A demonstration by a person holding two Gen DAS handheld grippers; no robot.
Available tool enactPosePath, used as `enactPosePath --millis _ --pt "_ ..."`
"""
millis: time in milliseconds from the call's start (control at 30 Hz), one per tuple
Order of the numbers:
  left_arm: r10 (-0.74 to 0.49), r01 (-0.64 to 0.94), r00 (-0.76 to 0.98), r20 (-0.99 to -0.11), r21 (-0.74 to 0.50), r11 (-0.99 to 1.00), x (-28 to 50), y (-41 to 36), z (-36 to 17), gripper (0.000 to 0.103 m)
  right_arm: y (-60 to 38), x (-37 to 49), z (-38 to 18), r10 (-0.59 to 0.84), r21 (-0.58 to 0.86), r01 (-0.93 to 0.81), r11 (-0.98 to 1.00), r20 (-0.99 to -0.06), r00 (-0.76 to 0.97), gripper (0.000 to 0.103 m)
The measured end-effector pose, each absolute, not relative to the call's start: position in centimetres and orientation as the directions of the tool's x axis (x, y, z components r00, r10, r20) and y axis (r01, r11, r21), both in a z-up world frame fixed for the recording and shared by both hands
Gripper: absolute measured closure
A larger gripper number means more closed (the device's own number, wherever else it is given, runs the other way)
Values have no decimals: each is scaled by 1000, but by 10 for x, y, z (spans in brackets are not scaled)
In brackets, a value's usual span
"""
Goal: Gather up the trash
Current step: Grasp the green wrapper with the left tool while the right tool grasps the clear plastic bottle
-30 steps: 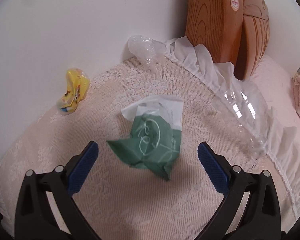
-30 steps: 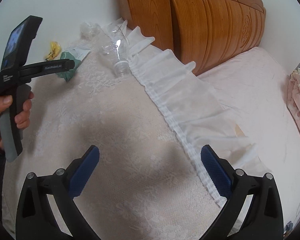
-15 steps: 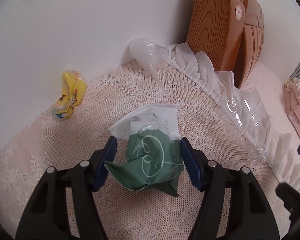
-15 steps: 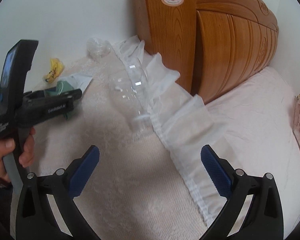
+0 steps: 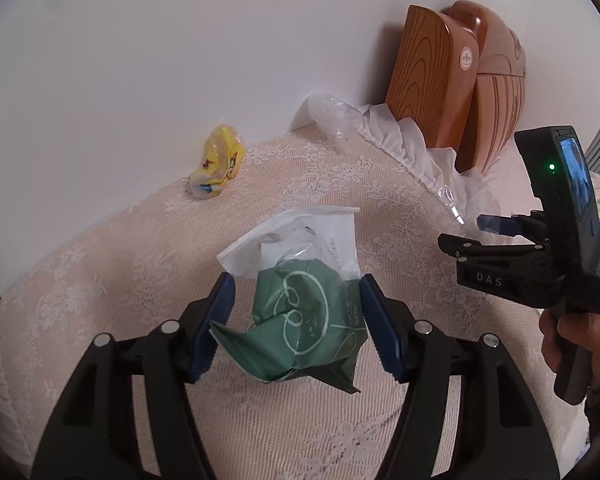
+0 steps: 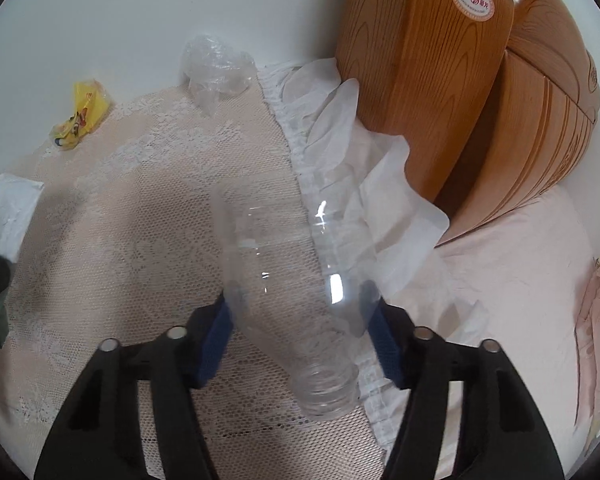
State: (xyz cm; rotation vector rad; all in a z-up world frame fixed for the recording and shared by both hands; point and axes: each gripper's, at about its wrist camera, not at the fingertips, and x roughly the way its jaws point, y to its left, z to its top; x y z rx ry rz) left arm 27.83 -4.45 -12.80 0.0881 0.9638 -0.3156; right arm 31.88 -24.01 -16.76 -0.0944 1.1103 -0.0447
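Note:
My left gripper (image 5: 296, 324) is shut on a crumpled green and white wrapper (image 5: 300, 312), its blue pads pressing both sides. My right gripper (image 6: 300, 332) has closed around a clear plastic bottle (image 6: 296, 292), which lies with its open neck toward the camera; both pads touch its sides. From the left wrist view the right gripper (image 5: 496, 232) shows at the right, held by a hand. A yellow wrapper (image 5: 218, 168) lies by the wall; it also shows in the right wrist view (image 6: 80, 120). A crumpled clear plastic bag (image 6: 216, 68) lies near the wall.
Everything rests on a lace-covered bed (image 5: 140, 264) with a white ruffled edge (image 6: 340, 128). A white wall (image 5: 180, 60) runs behind it. A wooden headboard (image 6: 460, 100) stands at the right, with pink bedding (image 6: 520, 280) below it.
My left gripper has gone from open to shut on the green wrapper. My right gripper has moved forward to the clear bottle and closed around it.

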Motion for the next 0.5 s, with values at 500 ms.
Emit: enactPosePath --millis 500 --pt "-266 292 510 -818 -126 948 131 -44 -98 41 -241 164 -94 7 -1 -14 1000 -822 570 43"
